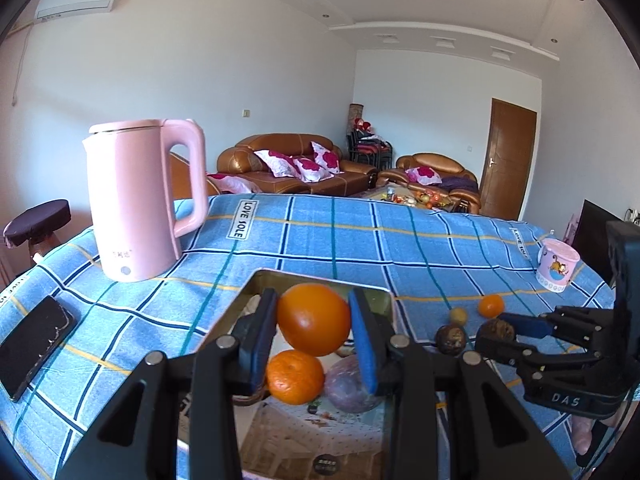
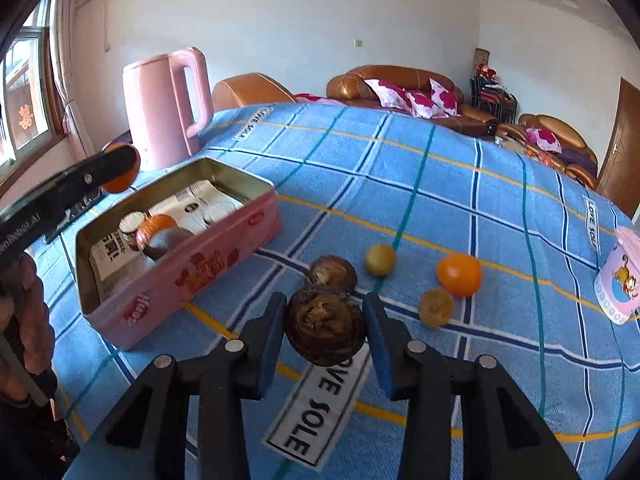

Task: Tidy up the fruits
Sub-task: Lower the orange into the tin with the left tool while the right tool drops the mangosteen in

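My left gripper (image 1: 313,320) is shut on an orange (image 1: 314,318) and holds it over the pink tin box (image 2: 188,276). In the box lie a tangerine (image 1: 295,376) and a purplish fruit (image 1: 350,386). My right gripper (image 2: 325,330) has its blue pads on both sides of a dark brown fruit (image 2: 326,330) on the blue checked cloth; it looks shut on it. A second brown fruit (image 2: 333,272), a small yellow fruit (image 2: 380,259), a small orange (image 2: 459,274) and a tan fruit (image 2: 436,307) lie on the cloth beyond.
A pink kettle (image 1: 140,200) stands at the far left of the table. A black phone (image 1: 34,346) lies at the left edge. A pink printed cup (image 1: 557,265) stands at the right. Sofas are behind the table.
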Demonstrator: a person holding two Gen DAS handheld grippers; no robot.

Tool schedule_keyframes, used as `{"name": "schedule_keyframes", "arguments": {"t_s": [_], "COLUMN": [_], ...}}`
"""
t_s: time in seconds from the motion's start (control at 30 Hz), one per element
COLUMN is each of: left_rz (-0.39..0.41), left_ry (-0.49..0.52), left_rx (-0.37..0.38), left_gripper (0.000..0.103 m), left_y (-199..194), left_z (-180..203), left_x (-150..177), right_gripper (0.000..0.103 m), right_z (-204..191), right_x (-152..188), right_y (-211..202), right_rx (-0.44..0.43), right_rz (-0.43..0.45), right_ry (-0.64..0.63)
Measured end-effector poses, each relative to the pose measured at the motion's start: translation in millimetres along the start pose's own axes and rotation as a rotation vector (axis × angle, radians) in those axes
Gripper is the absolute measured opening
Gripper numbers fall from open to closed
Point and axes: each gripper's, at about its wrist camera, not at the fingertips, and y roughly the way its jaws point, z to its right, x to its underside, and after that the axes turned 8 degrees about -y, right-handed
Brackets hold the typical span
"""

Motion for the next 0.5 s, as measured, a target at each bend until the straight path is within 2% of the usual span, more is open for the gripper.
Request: {"name": "schedule_keyframes", "arguments": {"t_s": [0.2, 0.4, 0.5], "left_rz": [-0.065, -0.103, -0.128], "left_ry": [-0.037, -0.032, -0.028], "left_rx": [-0.036, -0.052, -0.057], "left_gripper": [0.038, 0.038, 0.038], "left_y": [4, 4, 8], "left_z": [-30, -44, -47], "left_x": [4, 14, 17], "right_gripper": [0.041, 0.042, 0.042], "right_z": [-45, -92, -108], "right_x": [-35, -47, -48], "right_y": [-7, 0, 11], "right_rx": [-0.075, -0.156, -0.173], "right_rz": [0.101, 0.119, 0.101], "right_ry": [-0.077, -0.156, -0.182]}}
